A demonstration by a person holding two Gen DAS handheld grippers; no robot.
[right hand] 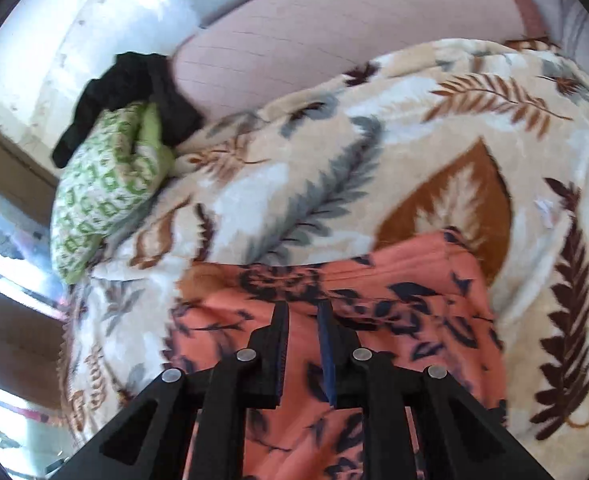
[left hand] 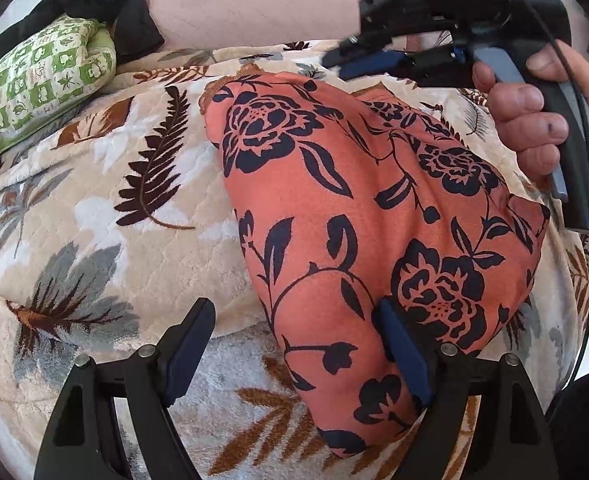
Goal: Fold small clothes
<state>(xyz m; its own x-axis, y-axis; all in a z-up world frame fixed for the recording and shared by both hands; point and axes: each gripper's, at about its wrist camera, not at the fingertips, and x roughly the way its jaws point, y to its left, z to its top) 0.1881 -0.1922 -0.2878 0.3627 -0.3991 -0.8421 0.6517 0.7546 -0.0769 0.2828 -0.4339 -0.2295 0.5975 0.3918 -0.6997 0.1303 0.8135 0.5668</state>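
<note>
While garment (left hand: 334, 208) lies folded on blanket (left hand: 94, 184) mid-bed, left hand-held gripper (left hand: 294, 344) hovers at its near end, jaws wide apart, gripping nothing. Right hand-held gripper (right hand: 303, 344) over garment's far edge, jaws slightly apart, nothing between. Green pillow (left hand: 42, 88), black cloth (left hand: 94, 4) at bed's far corner.

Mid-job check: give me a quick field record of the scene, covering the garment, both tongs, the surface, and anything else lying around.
garment: orange floral garment, lying folded on the blanket
surface: leaf-print blanket
left tongs: open, over the garment's near end, nothing gripped
right tongs: narrowly open, over the garment, nothing visibly gripped
right hand: holding the right tool's handle
other items: green patterned cloth with black cloth on it, at the far left
</note>
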